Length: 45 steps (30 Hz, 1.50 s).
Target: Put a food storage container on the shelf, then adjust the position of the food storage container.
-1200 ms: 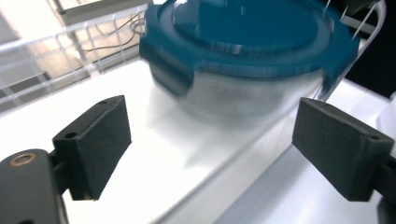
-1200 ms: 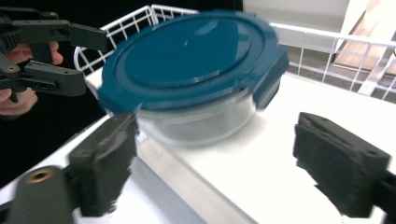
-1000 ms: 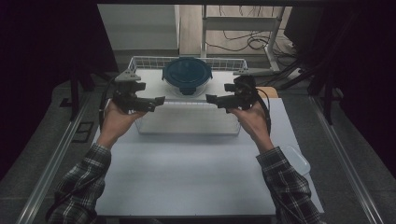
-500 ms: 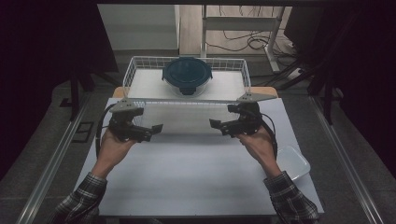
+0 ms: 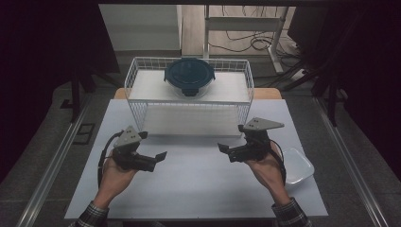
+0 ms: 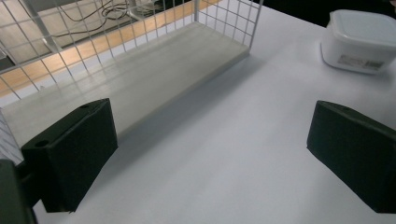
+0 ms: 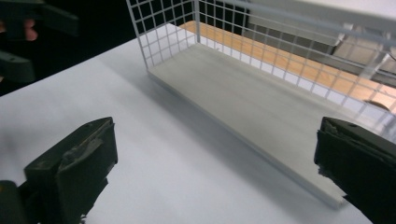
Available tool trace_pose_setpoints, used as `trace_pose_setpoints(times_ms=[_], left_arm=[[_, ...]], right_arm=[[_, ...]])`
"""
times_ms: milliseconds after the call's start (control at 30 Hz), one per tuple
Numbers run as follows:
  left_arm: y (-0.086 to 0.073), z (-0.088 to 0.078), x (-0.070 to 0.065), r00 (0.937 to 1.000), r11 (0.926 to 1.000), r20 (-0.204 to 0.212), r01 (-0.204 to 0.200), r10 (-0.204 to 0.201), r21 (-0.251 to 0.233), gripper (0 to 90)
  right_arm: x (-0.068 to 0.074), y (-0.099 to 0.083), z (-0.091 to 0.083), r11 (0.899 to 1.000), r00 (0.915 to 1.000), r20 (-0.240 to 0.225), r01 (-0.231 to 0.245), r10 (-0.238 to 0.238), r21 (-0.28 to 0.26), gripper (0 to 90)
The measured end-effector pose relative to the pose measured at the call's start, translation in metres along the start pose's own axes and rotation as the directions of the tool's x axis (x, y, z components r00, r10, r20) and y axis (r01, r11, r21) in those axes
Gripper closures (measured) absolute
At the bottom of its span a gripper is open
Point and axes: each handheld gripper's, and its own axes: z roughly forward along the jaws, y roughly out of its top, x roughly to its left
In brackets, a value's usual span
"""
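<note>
A lidded bowl [image 5: 189, 77] is sitting on the wire rack [image 5: 137, 78], well behind both claws — left [image 5: 161, 156] and right [image 5: 222, 148] gaping, empty. The left gripper view is showing a closed white tub [image 6: 362, 42] on the surface [image 5: 189, 184].

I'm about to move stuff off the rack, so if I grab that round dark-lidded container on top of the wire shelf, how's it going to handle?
The round container looks rigid, so it should not flex. Its lid seems smooth, so it may be slippery. Sitting flat and low on the wire shelf, it seems unlikely to tip or roll, though it looks wide for one gripper.
</note>
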Motion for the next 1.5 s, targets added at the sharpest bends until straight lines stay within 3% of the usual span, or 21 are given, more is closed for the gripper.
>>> trace_pose_setpoints(times_ms=[100,167,233,367,500,600,767,933,1067,1167,1233,1367,1500], left_arm=[[-0.012,-0.003,-0.008,0.9998,0.9993,0.019,0.003,-0.002,-0.038,1.2],[-0.018,-0.003,-0.012,0.9990,0.9994,0.045,0.002,-0.001,-0.035,1.2],[-0.024,-0.005,-0.016,0.9997,0.9990,0.013,-0.019,0.020,-0.041,1.0],[-0.035,-0.009,-0.021,1.0000,0.9982,-0.002,0.009,-0.009,-0.059,2.4],[-0.052,-0.008,-0.026,0.9995,0.9986,-0.011,0.031,-0.031,-0.042,3.6],[-0.065,-0.006,-0.026,0.9992,0.9998,-0.033,0.021,-0.022,-0.004,3.4],[-0.083,-0.007,-0.026,0.9982,0.9997,-0.055,0.023,-0.022,0.013,3.2],[-0.091,-0.003,-0.030,0.9955,0.9973,-0.090,-0.025,0.032,0.069,3.1],[-0.092,-0.003,-0.028,0.9960,0.9976,-0.086,-0.016,0.022,0.067,2.9],[-0.094,-0.003,-0.025,0.9951,0.9973,-0.098,-0.010,0.017,0.073,3.0],[-0.094,-0.003,-0.023,0.9956,0.9976,-0.094,0.004,0.003,0.069,3.0],[-0.095,-0.003,-0.022,0.9961,0.9977,-0.088,0.012,-0.006,0.067,3.5],[-0.095,-0.002,-0.023,0.9965,0.9972,-0.083,0.013,-0.006,0.073,3.7]], right_arm=[[0.001,-0.011,-0.004,1.000,0.9999,0.016,0.005,-0.005,-0.008,0.0],[0.002,-0.018,-0.007,1.000,0.9998,0.021,0.004,-0.004,-0.005,0.0],[0.003,-0.024,-0.010,1.000,0.9997,0.025,0.001,-0.001,-0.007,0.0],[0.005,-0.040,-0.013,1.000,0.9995,0.016,-0.026,0.026,-0.006,0.4],[0.010,-0.057,-0.014,0.999,0.9990,-0.001,-0.046,0.046,0.005,0.4],[0.017,-0.067,-0.014,0.999,0.9994,0.005,-0.036,0.036,0.014,0.4],[0.024,-0.084,-0.008,0.998,0.9989,-0.017,-0.042,0.043,0.057,0.4],[0.025,-0.101,0.008,0.990,0.9995,0.013,-0.029,0.028,0.139,0.0],[0.023,-0.101,0.010,0.986,0.9980,0.051,-0.045,0.038,0.161,0.0],[0.019,-0.099,0.006,0.987,0.9977,0.051,-0.051,0.044,0.154,0.1],[0.015,-0.097,0.001,0.988,0.9962,0.073,-0.058,0.048,0.143,6.7],[0.006,-0.092,-0.013,0.988,0.9916,0.118,-0.070,0.054,0.135,38.6],[-0.009,-0.090,-0.026,0.985,0.9859,0.165,-0.052,0.024,0.166,65.2]])
